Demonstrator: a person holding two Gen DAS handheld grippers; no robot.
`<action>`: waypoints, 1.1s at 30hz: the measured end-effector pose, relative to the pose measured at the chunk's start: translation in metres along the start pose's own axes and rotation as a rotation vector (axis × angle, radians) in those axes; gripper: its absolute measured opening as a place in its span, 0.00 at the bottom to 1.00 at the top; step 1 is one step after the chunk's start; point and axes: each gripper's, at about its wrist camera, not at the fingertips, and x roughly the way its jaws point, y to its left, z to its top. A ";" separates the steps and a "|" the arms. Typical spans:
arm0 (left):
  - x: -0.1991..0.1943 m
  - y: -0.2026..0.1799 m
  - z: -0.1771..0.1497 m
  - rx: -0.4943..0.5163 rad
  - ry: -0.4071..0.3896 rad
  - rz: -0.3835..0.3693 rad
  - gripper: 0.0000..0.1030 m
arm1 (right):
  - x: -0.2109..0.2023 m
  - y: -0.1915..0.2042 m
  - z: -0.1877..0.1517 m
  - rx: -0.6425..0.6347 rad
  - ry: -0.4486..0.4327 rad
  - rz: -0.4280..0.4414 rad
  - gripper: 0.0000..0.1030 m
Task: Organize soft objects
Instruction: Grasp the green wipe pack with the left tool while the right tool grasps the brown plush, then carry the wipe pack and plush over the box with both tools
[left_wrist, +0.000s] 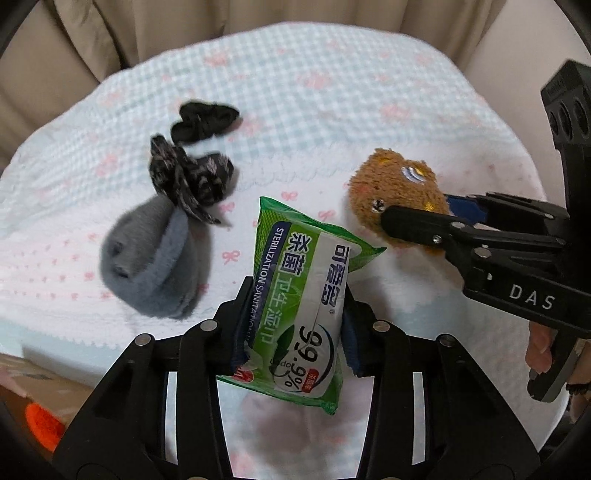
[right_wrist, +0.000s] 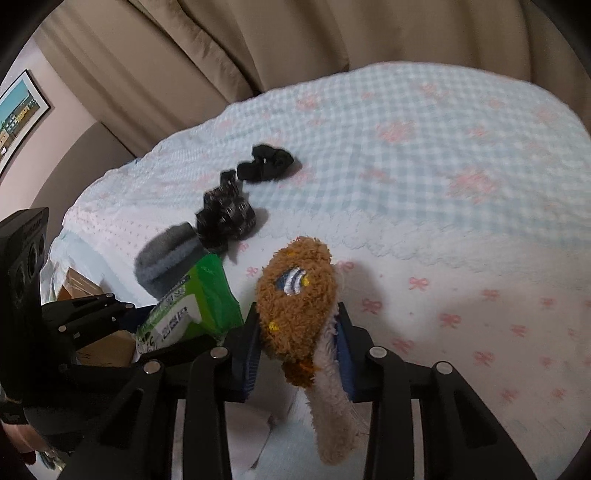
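My left gripper (left_wrist: 293, 314) is shut on a green and white wet-wipes pack (left_wrist: 299, 295) and holds it above the bed's near edge; the pack also shows in the right wrist view (right_wrist: 192, 302). My right gripper (right_wrist: 297, 332) is shut on a brown plush toy (right_wrist: 295, 302), held upright above the blanket; the toy also shows in the left wrist view (left_wrist: 399, 188). On the blanket lie a grey fleece item (left_wrist: 147, 258), a dark patterned rolled cloth (left_wrist: 192, 177) and a black scrunchie-like cloth (left_wrist: 205, 120).
A pale blue checked blanket (left_wrist: 332, 92) with pink bows covers the bed. Beige curtains (right_wrist: 258, 44) hang behind it. A cardboard box (left_wrist: 40, 387) with something orange sits below the bed's left edge. A framed picture (right_wrist: 18, 107) hangs at left.
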 end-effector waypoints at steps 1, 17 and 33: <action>-0.011 -0.001 0.002 -0.003 -0.010 -0.003 0.36 | -0.010 0.003 0.001 0.002 -0.008 -0.004 0.32; -0.228 0.000 -0.013 -0.068 -0.178 -0.064 0.36 | -0.195 0.122 0.016 0.001 -0.146 -0.076 0.32; -0.327 0.170 -0.113 -0.173 -0.157 -0.014 0.36 | -0.196 0.313 -0.028 0.066 -0.148 -0.019 0.32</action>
